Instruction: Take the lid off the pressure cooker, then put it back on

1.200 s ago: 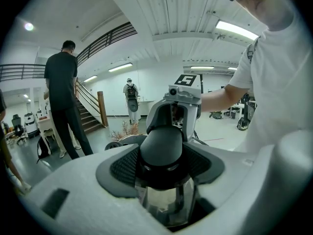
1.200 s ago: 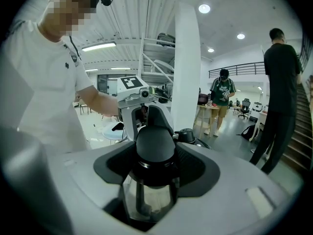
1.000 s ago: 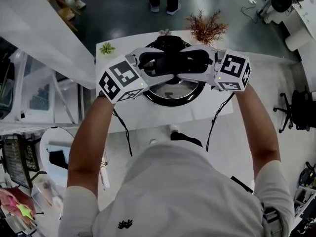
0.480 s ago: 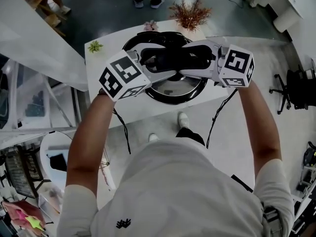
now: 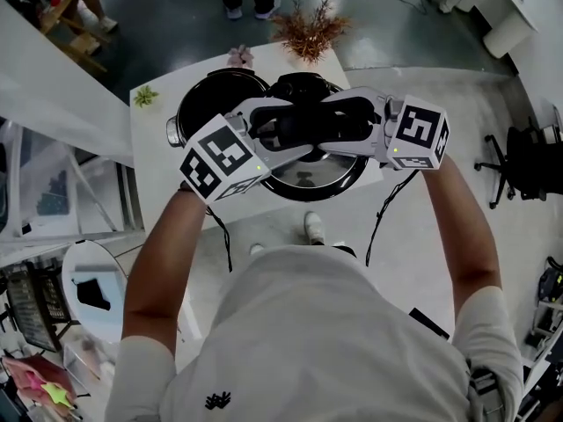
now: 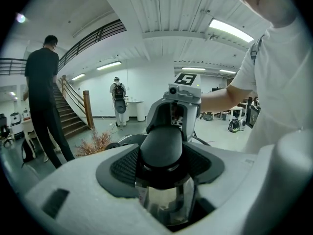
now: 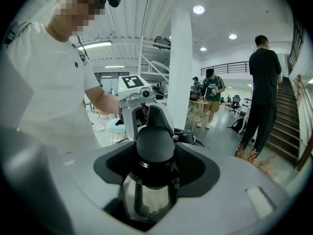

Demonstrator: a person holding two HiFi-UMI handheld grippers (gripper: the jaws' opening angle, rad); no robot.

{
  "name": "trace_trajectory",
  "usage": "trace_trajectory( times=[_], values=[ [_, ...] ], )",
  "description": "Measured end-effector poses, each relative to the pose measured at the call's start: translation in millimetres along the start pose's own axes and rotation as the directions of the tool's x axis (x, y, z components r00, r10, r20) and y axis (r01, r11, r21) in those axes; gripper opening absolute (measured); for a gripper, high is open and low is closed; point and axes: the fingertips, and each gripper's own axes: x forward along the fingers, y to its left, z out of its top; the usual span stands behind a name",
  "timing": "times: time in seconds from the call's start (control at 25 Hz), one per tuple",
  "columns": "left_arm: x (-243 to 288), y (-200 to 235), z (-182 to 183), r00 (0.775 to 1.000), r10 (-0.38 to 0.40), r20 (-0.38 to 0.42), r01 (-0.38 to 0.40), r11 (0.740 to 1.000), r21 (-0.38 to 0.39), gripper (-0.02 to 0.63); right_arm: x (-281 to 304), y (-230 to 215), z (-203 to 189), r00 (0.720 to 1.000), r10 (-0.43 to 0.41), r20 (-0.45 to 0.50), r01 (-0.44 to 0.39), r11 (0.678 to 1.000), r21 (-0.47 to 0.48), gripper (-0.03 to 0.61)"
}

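The open pressure cooker pot (image 5: 214,102) stands on the white table (image 5: 151,148), its dark inside showing. To its right the steel lid (image 5: 308,176) hangs in the air. Both grippers hold it by its black handle (image 5: 308,123). My left gripper (image 5: 273,130) is shut on the handle's left end (image 6: 163,148). My right gripper (image 5: 347,123) is shut on the right end (image 7: 155,148). Each gripper view shows the opposite gripper facing it and shiny steel below the handle.
A dried reddish plant (image 5: 308,29), a small pink plant (image 5: 239,55) and a small green plant (image 5: 145,95) stand along the table's far edge. People stand on the floor beyond the table. The lid hangs over the table's near right part.
The lid has come off the pot and moved to the right with both grippers. The pot's dark opening now shows at the left.
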Motion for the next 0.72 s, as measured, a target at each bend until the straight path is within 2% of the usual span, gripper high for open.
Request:
trace_trajectory(
  times=[0.4, 0.72],
  values=[
    [78.4, -0.4, 5.9, 1.000, 0.029, -0.008, -0.030, 0.999, -0.032, 0.282, -49.9, -25.4, -54.7, 0.999, 0.034, -0.019, -0.034, 0.999, -0.006, 0.275],
    [110.0, 11.0, -4.3, 0.998, 0.052, -0.034, -0.053, 0.997, -0.048, 0.282, -56.8, -44.4, -83.4, 0.998, 0.055, -0.021, -0.055, 0.998, -0.011, 0.275]
  ],
)
